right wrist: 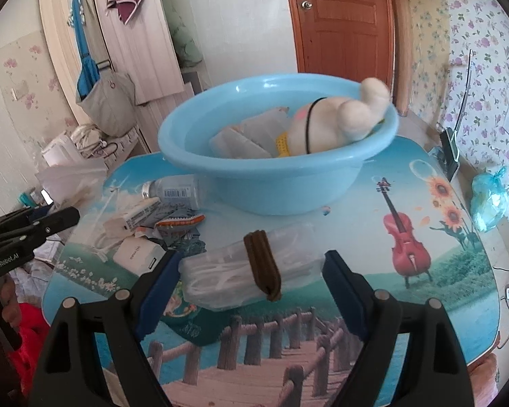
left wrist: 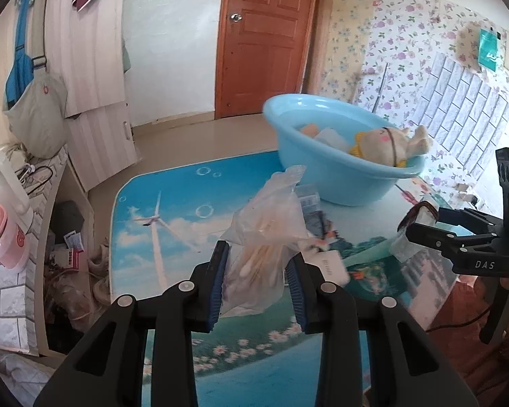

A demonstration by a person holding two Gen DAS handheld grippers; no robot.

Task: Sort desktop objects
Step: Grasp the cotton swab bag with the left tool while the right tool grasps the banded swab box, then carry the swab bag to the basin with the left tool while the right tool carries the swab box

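Note:
My left gripper (left wrist: 257, 254) is shut on a clear plastic bag of cotton swabs (left wrist: 271, 210), held upright above the picture-printed table mat (left wrist: 173, 210). The same bag (right wrist: 68, 179) shows at the left edge of the right wrist view, above the left gripper (right wrist: 54, 213). My right gripper (right wrist: 251, 264) is shut on a clear flat packet (right wrist: 217, 279) with a brown band (right wrist: 263, 264) round it. It hangs above the mat, short of the blue basin (right wrist: 271, 193). The basin (left wrist: 339, 183) holds a cream plush toy (left wrist: 383, 146) and several packets.
A heap lies left of the basin: a small bottle (right wrist: 176, 190), white charger blocks (right wrist: 135, 254) and a snack packet (right wrist: 180, 222). A knotted blue plastic bag (right wrist: 488, 200) and a propped phone (right wrist: 449, 151) stand at the table's right edge. Shelves with clutter lie left.

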